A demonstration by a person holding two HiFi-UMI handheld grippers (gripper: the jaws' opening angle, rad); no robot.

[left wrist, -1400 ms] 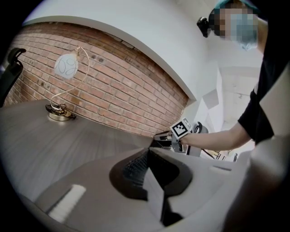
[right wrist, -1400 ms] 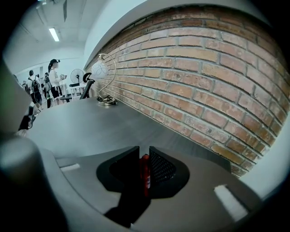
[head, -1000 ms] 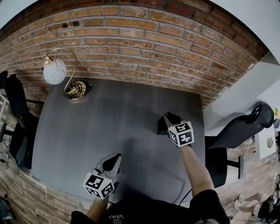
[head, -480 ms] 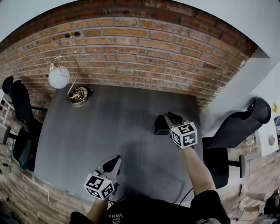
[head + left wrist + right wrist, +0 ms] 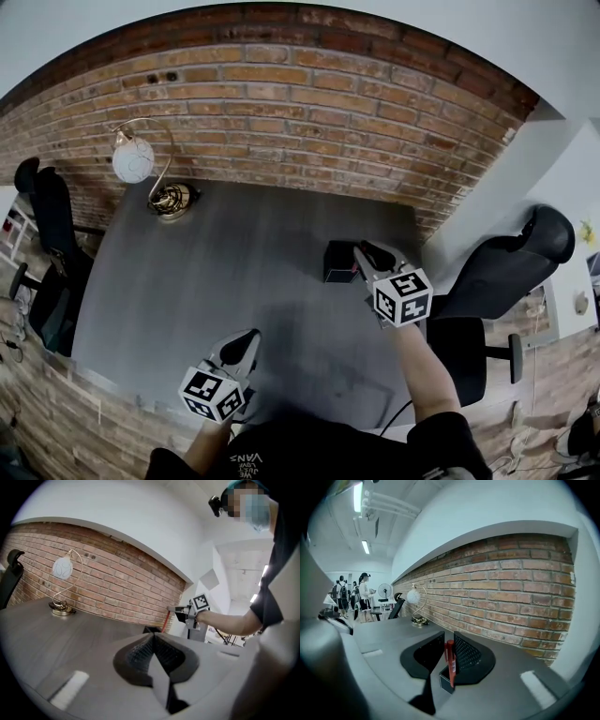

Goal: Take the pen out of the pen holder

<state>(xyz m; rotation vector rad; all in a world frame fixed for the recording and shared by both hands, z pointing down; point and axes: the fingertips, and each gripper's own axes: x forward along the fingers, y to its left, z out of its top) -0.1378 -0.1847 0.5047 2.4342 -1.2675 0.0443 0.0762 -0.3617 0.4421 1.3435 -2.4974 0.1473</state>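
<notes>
One pen (image 5: 450,660): red and upright, gripped by its upper part between my right-hand pads. Its lower end sits at the mouth of the holder, and I cannot tell whether it is clear of the rim.
Pen holder (image 5: 338,262): a small black square box, upright on the table toward the far right corner, directly under the pen.
Right gripper (image 5: 368,255): pinching the pen, its jaws having just closed a touch tighter on it. It hangs above the holder and points toward the brick wall, tipped slightly down.
Left gripper (image 5: 152,640): pads pressed together with nothing between them. I hold it over the near edge of the table, well apart from the holder and aimed across at it.
Table (image 5: 216,272): dark grey wood-grain top, set against the wall.
Lamp (image 5: 133,159): a white globe on a curved brass arm at the far left corner, well apart from the holder.
Brick wall (image 5: 309,122): red brick along the table's far edge.
Chairs: one black office chair (image 5: 511,272) to the right of the table, another (image 5: 42,234) to the left.
People (image 5: 358,597): a few standing far off, seen in the right gripper view.
</notes>
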